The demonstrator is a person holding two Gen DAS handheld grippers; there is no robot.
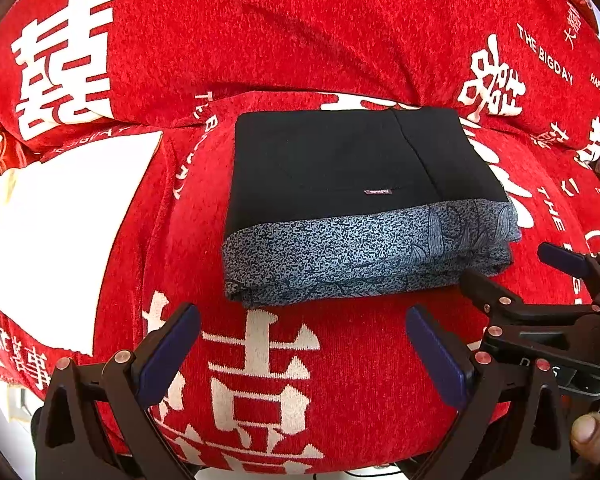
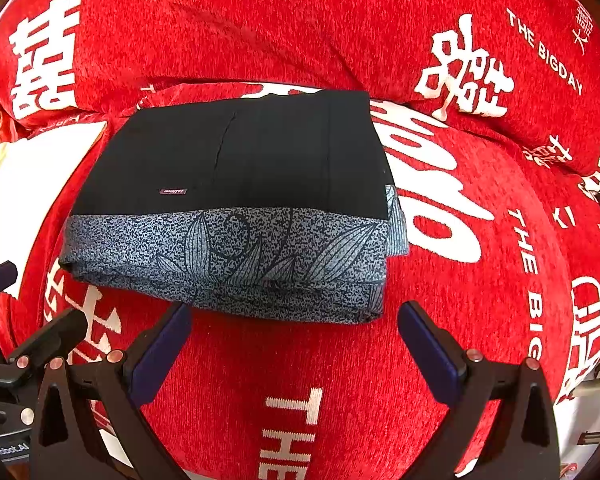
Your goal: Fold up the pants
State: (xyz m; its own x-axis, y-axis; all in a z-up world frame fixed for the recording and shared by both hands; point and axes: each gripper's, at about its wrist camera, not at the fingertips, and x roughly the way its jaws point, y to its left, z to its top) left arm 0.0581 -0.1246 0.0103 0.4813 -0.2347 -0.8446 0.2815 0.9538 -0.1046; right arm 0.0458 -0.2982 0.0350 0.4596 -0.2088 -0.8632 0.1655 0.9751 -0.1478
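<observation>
The pants [image 1: 352,196] lie folded into a compact rectangle on the red sofa cover, black on top with a grey-blue leaf-print band along the near edge. They also show in the right wrist view [image 2: 236,200]. My left gripper [image 1: 304,344] is open and empty, just short of the near edge. My right gripper [image 2: 296,340] is open and empty, also just short of that edge. In the left wrist view the right gripper [image 1: 516,272] is at the right, beside the pants' near right corner.
A red cover with white characters [image 1: 268,380] drapes the seat and the backrest [image 2: 260,20]. A bright white patch [image 1: 60,232] lies to the left of the pants. The seat's front edge is right below the grippers.
</observation>
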